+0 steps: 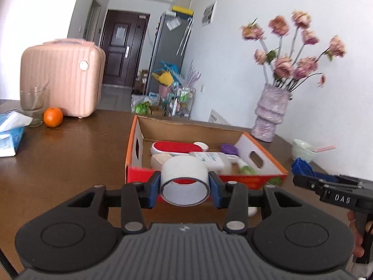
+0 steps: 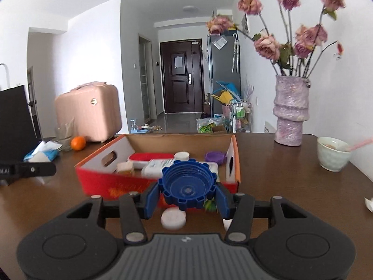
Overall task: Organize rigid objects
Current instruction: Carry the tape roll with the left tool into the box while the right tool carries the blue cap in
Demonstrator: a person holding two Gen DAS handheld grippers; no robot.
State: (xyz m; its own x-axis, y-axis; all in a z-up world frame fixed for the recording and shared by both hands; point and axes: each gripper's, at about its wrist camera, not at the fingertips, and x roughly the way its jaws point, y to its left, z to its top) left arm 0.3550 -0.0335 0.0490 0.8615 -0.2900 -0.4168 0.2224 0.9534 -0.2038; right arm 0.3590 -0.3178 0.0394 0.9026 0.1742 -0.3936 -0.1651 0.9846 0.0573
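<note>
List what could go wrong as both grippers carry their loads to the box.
1. The tape roll in the left gripper could land on the crowded items inside the cardboard box and roll.
2. The blue cap is pinched at its ridged rim by the right gripper; it may slip.

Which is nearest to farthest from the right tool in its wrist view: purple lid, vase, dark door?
1. purple lid, in the cardboard box, just beyond the right tool
2. vase, on the table's far right
3. dark door, at the hallway's end
</note>
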